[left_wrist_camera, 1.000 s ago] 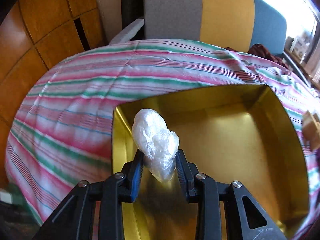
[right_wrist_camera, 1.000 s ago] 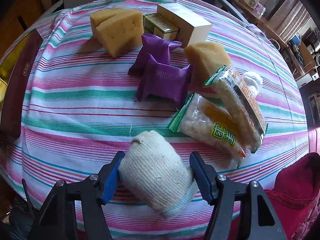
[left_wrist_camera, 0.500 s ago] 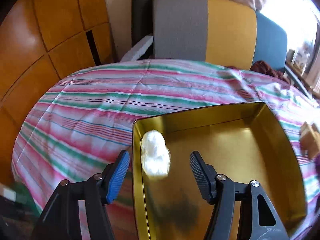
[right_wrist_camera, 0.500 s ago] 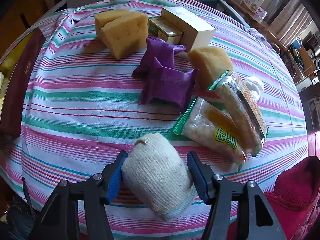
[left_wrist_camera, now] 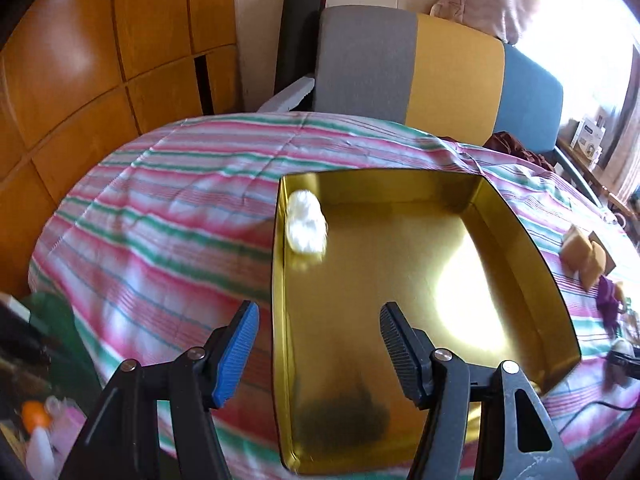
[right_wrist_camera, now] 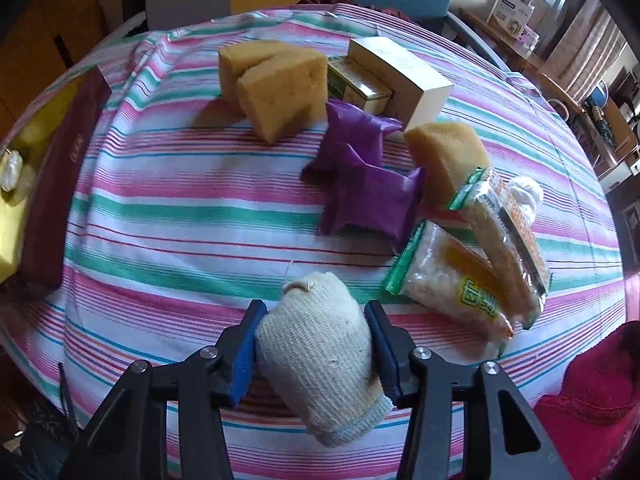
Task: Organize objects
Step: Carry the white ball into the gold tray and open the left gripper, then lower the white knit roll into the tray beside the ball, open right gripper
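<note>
R gripper: jaws closing on the rolled sock, pads on both its sides. The sock lies on the striped cloth at the near edge, cuff end toward the camera.

Just past it on the right, two clear snack packs lie overlapped, w/ a white wrapped wad touching the far pack. Red fabric sits at the near right corner. Behind the packs is a sponge, and beside it two purple packets, one partly over the other. Farther back is a pair of sponges touching each other, then a small green box against a long white box.

At the far left of that view, the dark red outer wall of the tin shows, w/ a white bundle inside.

L gripper: jaws apart and empty, over the tin's near left wall, one finger outside the tin and one above its floor. The tin is gold inside and sits on the striped cloth. The white bundle lies in its far left corner, against the left wall. It's blurred, so I can't tell the material. Right of the tin are sponges and purple packets, small and blurred.

Beyond the table: a chair w/ grey, yellow and blue panels, and wood panelling on the left.
</note>
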Action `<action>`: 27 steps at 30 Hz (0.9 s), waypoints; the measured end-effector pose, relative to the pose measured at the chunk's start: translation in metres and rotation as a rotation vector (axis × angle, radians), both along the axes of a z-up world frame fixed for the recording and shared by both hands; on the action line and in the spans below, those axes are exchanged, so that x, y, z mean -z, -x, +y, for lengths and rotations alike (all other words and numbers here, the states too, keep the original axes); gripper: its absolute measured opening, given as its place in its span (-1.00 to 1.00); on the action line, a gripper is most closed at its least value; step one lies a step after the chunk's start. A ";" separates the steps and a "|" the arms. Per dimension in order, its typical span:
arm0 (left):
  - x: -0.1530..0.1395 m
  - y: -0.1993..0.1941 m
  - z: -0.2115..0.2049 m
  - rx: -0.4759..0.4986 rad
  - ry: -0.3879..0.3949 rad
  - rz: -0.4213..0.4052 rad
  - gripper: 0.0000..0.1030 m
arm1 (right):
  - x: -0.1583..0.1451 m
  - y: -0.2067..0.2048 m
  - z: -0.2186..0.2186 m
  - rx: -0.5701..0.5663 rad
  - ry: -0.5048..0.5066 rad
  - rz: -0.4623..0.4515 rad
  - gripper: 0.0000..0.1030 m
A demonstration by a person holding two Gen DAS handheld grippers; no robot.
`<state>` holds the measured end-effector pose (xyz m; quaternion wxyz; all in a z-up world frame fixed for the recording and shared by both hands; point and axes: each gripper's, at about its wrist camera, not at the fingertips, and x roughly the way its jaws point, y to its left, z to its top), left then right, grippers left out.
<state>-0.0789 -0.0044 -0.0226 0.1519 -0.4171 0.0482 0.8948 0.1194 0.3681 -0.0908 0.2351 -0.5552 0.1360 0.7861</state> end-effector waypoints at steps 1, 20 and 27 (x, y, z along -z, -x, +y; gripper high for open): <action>0.002 -0.004 -0.001 -0.004 -0.006 -0.008 0.24 | -0.004 0.000 0.000 -0.007 0.018 0.024 -0.02; 0.004 -0.025 -0.055 -0.101 0.010 -0.008 0.24 | -0.072 0.184 -0.203 -0.583 0.276 0.206 -0.02; 0.006 -0.019 -0.078 -0.158 -0.018 -0.007 0.24 | -0.033 0.255 -0.243 -0.516 0.417 0.113 -0.01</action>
